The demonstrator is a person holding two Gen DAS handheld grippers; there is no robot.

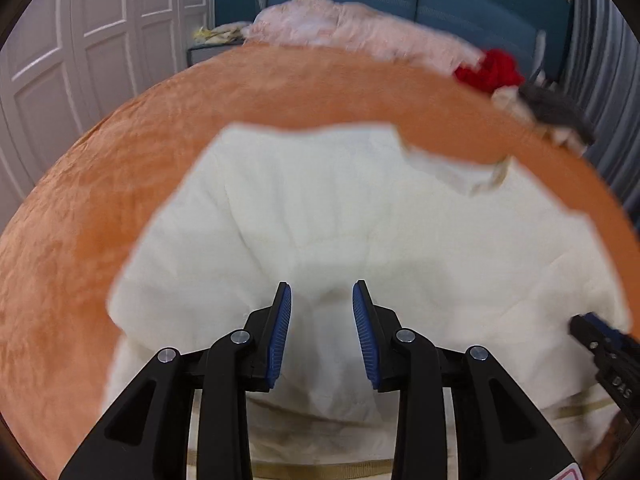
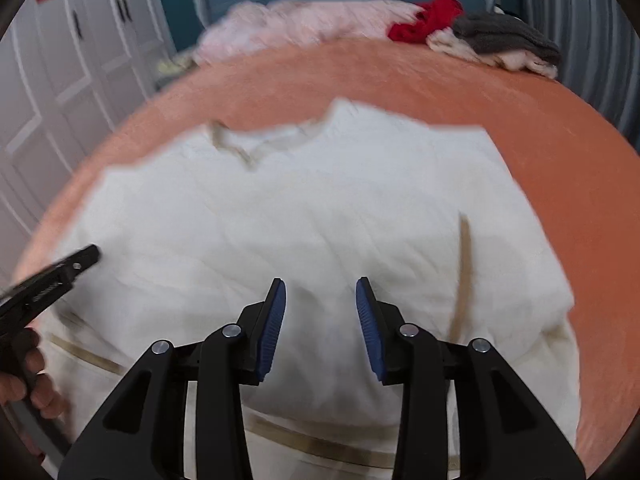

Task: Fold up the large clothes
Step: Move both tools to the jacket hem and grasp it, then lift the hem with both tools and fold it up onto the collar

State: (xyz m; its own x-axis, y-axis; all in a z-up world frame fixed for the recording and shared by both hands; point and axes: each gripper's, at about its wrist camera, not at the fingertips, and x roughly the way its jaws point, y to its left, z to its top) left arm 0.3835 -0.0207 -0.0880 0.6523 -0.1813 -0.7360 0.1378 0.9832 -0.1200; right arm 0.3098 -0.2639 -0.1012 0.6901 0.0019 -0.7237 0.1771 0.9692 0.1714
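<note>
You have the white garment [image 1: 320,216] spread flat on the orange bed cover [image 1: 80,200], neckline [image 2: 248,148] at the far end and the tan-striped hem nearest you. That layout suits a fold from the bottom up: both tools hang over the near part of the cloth, side by side, so each can take one stretch of the hem.

Your left gripper [image 1: 322,332] has its fingers [image 1: 280,336] parted with only cloth seen beyond the gap; nothing is pinched between the blue pads. Your right gripper [image 2: 321,328] stands the same way, fingers [image 2: 370,332] apart and released, above the white fabric rather than on it. Each tool also shows at the edge of the other's view, which suggests they are working as a pair.

At the head of the bed, a pink blanket [image 2: 304,20], a red item [image 2: 428,20] and a grey-and-cream pile [image 2: 504,44] sit well apart from the garment, probably other laundry waiting.

Much is unclear. Both views are blurred, so creases and the exact hem edge are hard to read. The sleeves appear tucked in or folded, but you cannot tell which. The hem's nearest part is hidden behind the gripper bodies, and whether the fingertips touch the cloth cannot be made out. Your hand [image 2: 24,372] is cut off at the frame edge.
</note>
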